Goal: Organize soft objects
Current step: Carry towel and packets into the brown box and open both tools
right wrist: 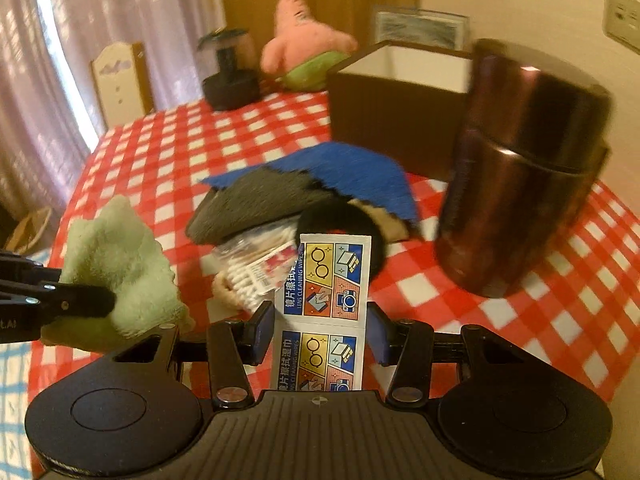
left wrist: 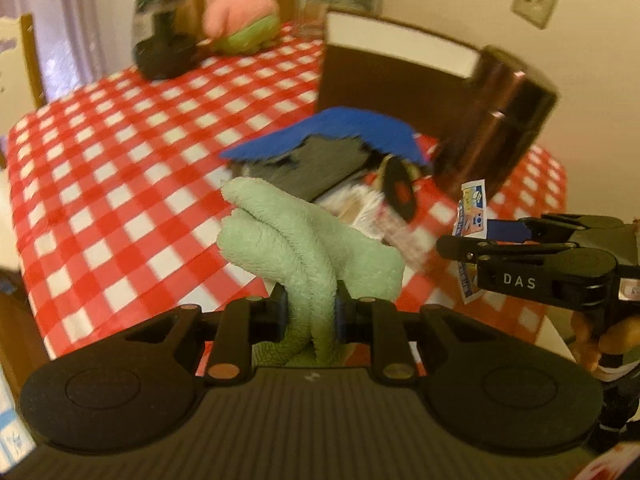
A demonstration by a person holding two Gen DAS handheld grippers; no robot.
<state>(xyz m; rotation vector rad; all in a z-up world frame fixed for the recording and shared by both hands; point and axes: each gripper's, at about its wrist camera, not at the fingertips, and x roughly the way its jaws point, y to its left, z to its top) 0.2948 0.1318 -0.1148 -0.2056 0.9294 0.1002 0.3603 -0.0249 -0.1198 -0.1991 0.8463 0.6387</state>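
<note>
The left gripper (left wrist: 310,314) is squeezed tight on a soft, fluffy pale green cloth (left wrist: 304,236). The cloth sticks up and forward from between its blue pads.

The right gripper (right wrist: 320,326) is closed on a strip of white lens wipe packets with little pictures (right wrist: 326,280). The strip stands straight up between its pads.

Just past both grippers lies a pile of soft things on the red and white checked tablecloth (left wrist: 120,160): a flat blue felt cloth (right wrist: 352,176) on top of a dark grey fuzzy cloth (right wrist: 248,204). Right of the pile stands a shiny dark brown round can (right wrist: 520,168). Behind the pile is a brown box with white inside (right wrist: 392,104). Far back sits a pink star plush toy with green shorts (right wrist: 304,40).
</note>
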